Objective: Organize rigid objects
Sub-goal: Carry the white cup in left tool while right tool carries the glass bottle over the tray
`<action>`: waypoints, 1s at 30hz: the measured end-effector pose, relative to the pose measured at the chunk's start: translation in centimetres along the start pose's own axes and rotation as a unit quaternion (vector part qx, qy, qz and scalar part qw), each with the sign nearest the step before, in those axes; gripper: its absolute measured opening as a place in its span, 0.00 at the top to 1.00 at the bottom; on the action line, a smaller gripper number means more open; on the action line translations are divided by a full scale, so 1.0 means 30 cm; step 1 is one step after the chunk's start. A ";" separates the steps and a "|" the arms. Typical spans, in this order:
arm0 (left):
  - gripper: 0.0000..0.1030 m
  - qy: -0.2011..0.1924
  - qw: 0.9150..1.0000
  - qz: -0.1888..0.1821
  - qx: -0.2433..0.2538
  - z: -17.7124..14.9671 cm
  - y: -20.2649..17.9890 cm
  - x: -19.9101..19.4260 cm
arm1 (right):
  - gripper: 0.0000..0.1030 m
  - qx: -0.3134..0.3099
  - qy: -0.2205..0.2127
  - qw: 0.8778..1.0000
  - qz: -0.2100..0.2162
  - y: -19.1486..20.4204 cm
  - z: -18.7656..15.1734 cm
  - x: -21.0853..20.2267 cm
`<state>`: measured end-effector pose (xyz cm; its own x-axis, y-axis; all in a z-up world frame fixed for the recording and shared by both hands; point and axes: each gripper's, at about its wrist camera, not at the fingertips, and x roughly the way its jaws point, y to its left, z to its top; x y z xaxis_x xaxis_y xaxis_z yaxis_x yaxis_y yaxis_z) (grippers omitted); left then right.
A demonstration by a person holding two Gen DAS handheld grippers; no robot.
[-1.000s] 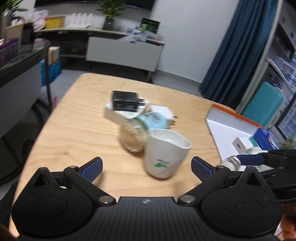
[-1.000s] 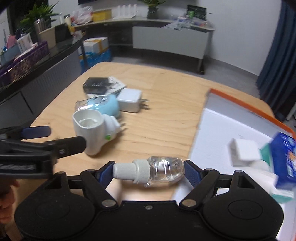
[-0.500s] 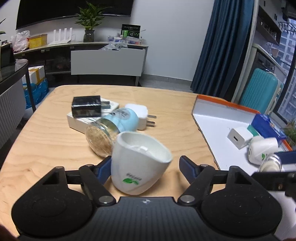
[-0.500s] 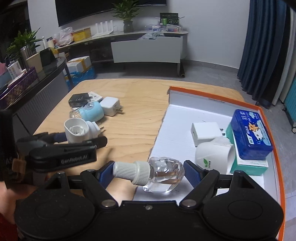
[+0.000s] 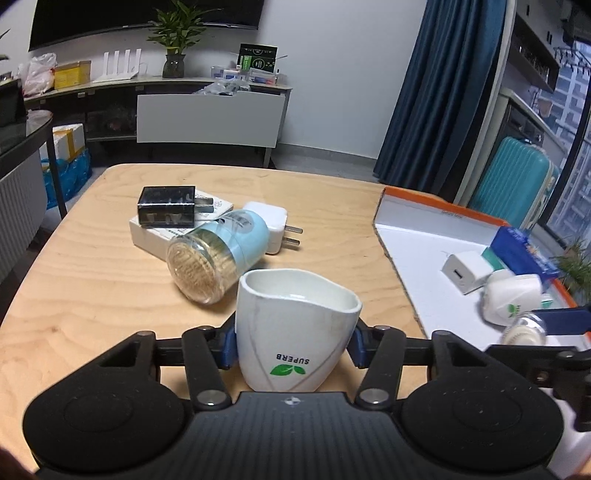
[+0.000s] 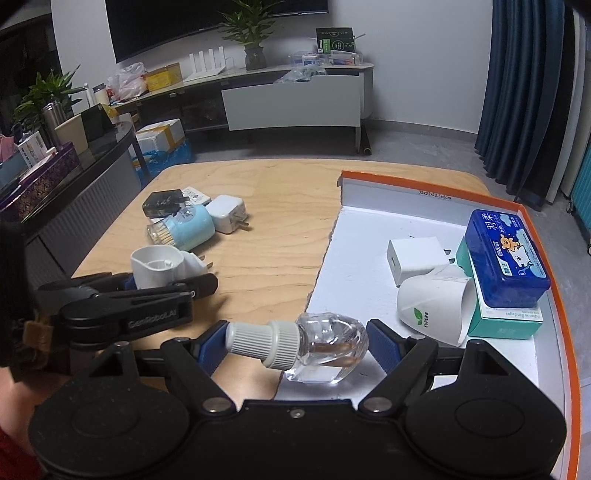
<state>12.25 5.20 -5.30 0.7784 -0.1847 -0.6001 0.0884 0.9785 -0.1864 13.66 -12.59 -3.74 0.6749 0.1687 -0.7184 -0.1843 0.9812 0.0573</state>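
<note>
Closed now, left claw (image 5: 291,345) grips white holder (image 5: 295,332).

SUPERB with a green leaf logo showing upside down on the white plug-in holder (image 5: 295,332), GenRoboAI on the left gripper (image 6: 155,291), SUPERB also showing on the holder in the tray (image 6: 432,310), "33x23x12.5x5cm" running along the tray wall (image 6: 434,194), "Adhesive Bandages" on the teal box (image 6: 506,321)

Potted plant (image 5: 173,35) on a long sideboard (image 5: 207,110), dark blue curtain (image 5: 439,92), teal suitcase (image 5: 511,177), wall-mounted television (image 6: 207,22)
</note>
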 end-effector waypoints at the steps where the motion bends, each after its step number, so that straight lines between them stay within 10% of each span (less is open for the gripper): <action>1: 0.47 -0.001 1.000 -0.001 -0.002 0.001 -0.001 -0.012 | 0.08 0.000 -0.001 1.000 0.001 0.003 -0.001 -0.006; 30: 0.46 -0.060 0.997 -0.041 -0.011 0.017 -0.159 -0.291 | 0.08 0.026 -0.082 0.996 -0.020 -0.034 -0.087 -0.282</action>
<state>5.34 2.21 1.21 0.8381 -0.2506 -0.4845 0.1424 0.9579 -0.2492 6.27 -15.25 0.47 0.7890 0.1388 -0.5986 -0.1207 0.9902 0.0705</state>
